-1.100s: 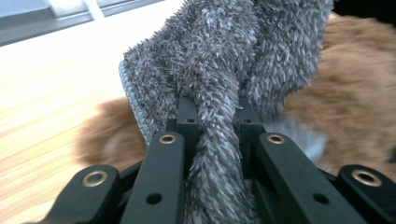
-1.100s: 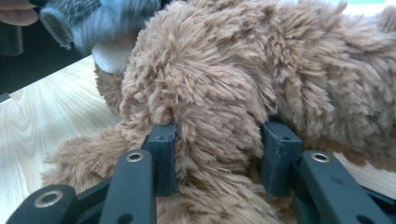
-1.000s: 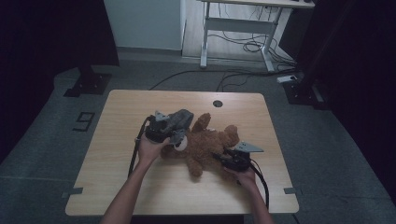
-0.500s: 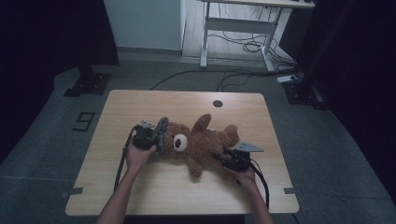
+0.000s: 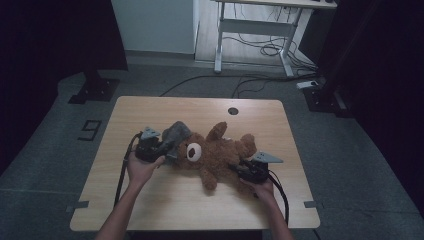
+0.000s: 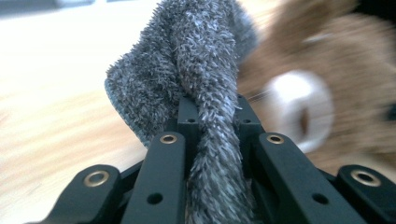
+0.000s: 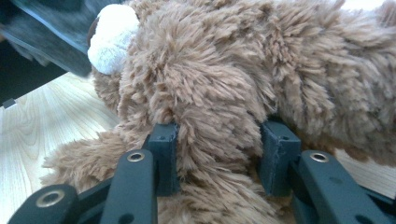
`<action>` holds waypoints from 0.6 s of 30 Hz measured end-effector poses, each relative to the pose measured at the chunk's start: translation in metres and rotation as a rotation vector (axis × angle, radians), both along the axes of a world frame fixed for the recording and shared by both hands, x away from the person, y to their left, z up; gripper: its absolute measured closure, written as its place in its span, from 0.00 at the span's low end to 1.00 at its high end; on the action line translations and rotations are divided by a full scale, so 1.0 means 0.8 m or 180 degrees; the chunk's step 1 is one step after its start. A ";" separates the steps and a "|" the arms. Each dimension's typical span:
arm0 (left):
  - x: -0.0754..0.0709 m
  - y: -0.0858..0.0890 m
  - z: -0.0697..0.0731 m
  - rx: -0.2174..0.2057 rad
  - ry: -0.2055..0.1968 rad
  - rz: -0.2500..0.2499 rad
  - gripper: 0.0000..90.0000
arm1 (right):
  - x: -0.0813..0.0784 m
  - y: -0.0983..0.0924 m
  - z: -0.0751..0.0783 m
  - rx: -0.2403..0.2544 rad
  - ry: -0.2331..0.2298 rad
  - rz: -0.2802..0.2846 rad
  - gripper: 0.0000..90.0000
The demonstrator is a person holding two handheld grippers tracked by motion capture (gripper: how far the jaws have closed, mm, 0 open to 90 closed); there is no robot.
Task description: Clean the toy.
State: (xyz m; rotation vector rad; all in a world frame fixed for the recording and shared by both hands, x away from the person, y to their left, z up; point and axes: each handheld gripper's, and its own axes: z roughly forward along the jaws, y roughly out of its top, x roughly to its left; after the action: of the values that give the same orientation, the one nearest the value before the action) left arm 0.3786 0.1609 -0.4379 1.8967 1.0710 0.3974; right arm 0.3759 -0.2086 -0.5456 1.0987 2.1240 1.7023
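Note:
A brown teddy bear (image 5: 220, 152) lies on its back across the middle of the wooden table (image 5: 200, 112), its white muzzle (image 5: 193, 151) turned left. My left gripper (image 5: 169, 146) is shut on a grey fuzzy cloth (image 5: 176, 135) beside the bear's head. In the left gripper view the grey cloth (image 6: 196, 70) bunches between the black jaws, and the bear's muzzle (image 6: 299, 107) is blurred to its right. My right gripper (image 5: 239, 170) is shut on the bear's leg. The right gripper view has that furry limb (image 7: 217, 135) squeezed between the pads (image 7: 164, 154), under the bear's body (image 7: 261, 60).
A small round cable hole (image 5: 233, 111) sits near the table's far edge. Another desk frame (image 5: 255, 30) with loose cables stands on the floor beyond. Bare tabletop lies in front of the bear and at the far left.
My left gripper carried the grey cloth left off the bear's head, then back right next to it. The right gripper and the bear's body stayed put.

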 end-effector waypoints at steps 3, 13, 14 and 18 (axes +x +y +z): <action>-0.012 -0.048 0.019 -0.0035 -0.0103 -0.0349 0.87 | 0.000 0.000 0.000 0.0001 -0.0001 0.0004 0.63; 0.002 -0.112 -0.032 0.0265 0.0229 -0.0446 0.86 | 0.000 0.000 0.000 -0.0013 -0.0001 0.0027 0.63; 0.002 -0.105 -0.038 0.0194 0.0243 -0.0446 0.86 | 0.000 0.000 0.000 -0.0024 -0.0004 0.0037 0.63; -0.005 -0.085 -0.039 0.0061 0.0235 -0.0440 0.87 | -0.003 0.003 0.001 -0.0096 -0.0067 0.0087 0.63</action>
State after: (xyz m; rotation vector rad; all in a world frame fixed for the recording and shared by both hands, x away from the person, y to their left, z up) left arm 0.3743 0.0930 -0.4694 2.0021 0.9798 0.2617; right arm 0.3737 -0.2058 -0.5446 1.0434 2.1544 1.6803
